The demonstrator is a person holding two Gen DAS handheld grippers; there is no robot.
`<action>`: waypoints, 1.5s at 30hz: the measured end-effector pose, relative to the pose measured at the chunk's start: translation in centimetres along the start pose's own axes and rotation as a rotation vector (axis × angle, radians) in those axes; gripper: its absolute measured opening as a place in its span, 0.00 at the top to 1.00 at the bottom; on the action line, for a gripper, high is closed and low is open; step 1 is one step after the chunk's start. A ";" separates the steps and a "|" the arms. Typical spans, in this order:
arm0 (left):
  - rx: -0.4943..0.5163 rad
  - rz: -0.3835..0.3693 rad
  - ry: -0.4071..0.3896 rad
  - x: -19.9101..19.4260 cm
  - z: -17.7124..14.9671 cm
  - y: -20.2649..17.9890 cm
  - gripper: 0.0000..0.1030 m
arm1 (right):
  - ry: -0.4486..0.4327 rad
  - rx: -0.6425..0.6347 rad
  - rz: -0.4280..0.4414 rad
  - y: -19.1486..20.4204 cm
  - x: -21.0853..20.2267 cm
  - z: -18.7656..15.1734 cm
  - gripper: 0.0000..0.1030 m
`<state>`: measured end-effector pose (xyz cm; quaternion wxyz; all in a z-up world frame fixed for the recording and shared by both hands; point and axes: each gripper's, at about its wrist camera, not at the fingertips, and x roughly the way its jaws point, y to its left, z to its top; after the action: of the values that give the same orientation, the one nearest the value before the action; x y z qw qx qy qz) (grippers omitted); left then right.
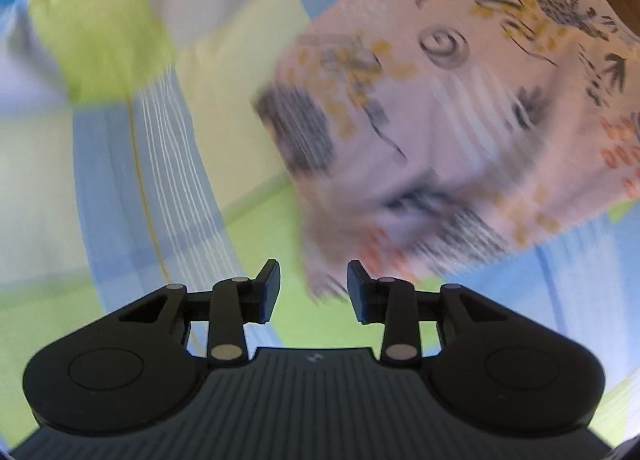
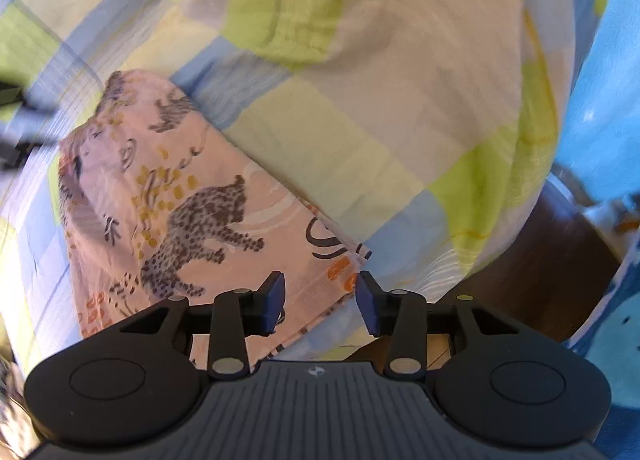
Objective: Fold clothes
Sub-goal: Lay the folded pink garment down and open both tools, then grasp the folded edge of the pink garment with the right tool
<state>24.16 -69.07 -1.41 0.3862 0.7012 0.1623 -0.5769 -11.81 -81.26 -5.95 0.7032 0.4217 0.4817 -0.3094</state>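
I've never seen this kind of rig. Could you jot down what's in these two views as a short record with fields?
Surface: checked bedsheet in blue, green and cream
Garment: pink animal-print cloth, lying folded on the sheet
Left gripper: open, holding nothing, near one edge of the cloth
Right gripper: open, holding nothing, a corner of the cloth seen between its fingers
Image quality: left wrist view blurred; print details unclear there
Background: dark wooden furniture past the sheet's edge
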 end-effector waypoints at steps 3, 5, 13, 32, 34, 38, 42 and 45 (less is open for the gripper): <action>-0.114 -0.022 0.011 -0.4 -2.8 -2.1 0.69 | -0.015 -0.051 -0.107 0.1 0.1 0.4 0.59; -0.189 -0.034 -0.001 -0.6 -4.4 -4.2 0.68 | -0.040 -0.090 -0.133 0.6 -0.7 0.3 0.59; -0.412 -0.072 -0.144 -2.1 -9.1 -12.4 0.68 | -0.139 -0.284 -0.134 6.8 -5.9 -4.6 0.59; -0.663 0.149 -0.648 -2.5 -6.9 -27.9 0.68 | -0.308 -1.140 0.121 16.4 0.5 -21.2 0.59; -0.676 0.207 -0.670 -2.3 -6.8 -28.7 0.65 | -0.353 -1.183 0.139 16.0 1.5 -21.6 0.59; -0.679 0.314 -0.685 -2.1 -6.7 -29.7 0.65 | -0.467 -1.292 0.134 15.7 2.6 -22.6 0.59; -0.704 0.405 -0.645 -2.3 -6.7 -30.9 0.65 | -0.567 -1.338 0.055 15.4 2.8 -24.0 0.59; -0.723 0.438 -0.588 -3.6 -7.1 -32.3 0.65 | -0.580 -1.343 -0.009 15.2 2.2 -25.8 0.59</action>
<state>6.28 -42.10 -9.25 0.7451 0.3485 0.0855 -0.5622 -8.97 -51.49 -8.21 0.9082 -0.2010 0.3638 -0.0494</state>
